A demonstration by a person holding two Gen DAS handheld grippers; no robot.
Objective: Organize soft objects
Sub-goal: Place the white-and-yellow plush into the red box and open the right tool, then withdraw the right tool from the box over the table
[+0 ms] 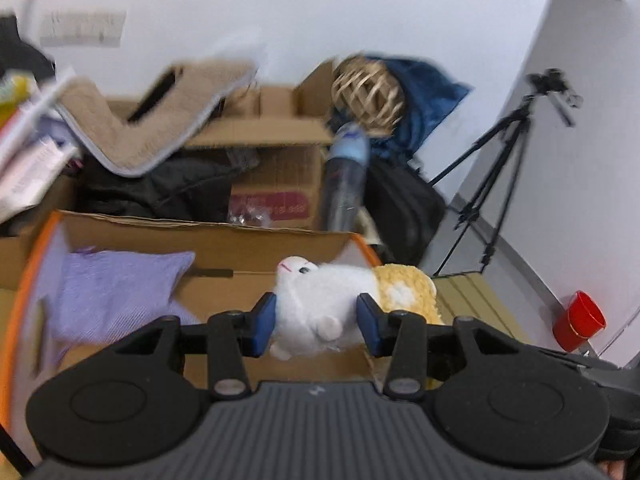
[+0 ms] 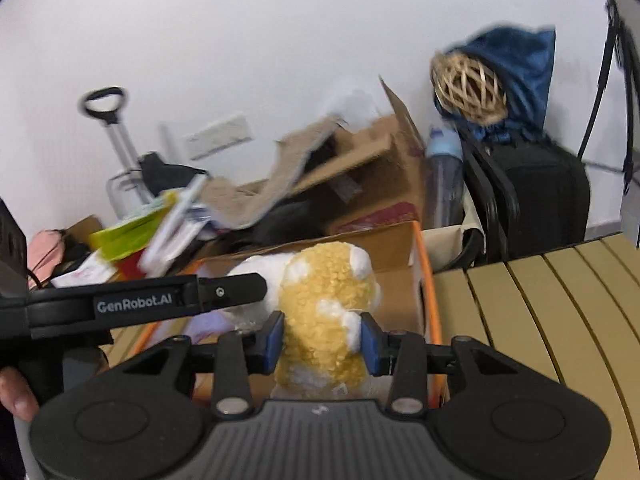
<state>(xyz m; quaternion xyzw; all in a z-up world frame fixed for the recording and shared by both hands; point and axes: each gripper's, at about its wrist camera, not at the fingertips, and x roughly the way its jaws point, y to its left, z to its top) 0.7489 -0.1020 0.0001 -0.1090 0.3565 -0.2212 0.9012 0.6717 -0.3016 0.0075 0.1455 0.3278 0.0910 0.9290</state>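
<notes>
I have my left gripper (image 1: 316, 322) clamped on the white plush (image 1: 316, 300) and my right gripper (image 2: 322, 340) clamped on the yellow plush (image 2: 324, 312). Both toys hang side by side over the orange-edged cardboard box (image 1: 208, 240), at its right end; the purple cushion (image 1: 112, 288) lies inside, left.

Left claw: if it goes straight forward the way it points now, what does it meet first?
Apart from the white plush toy it grips, the left claw would probably first meet the far wall of the cardboard box. Depth is hard to judge.
</notes>
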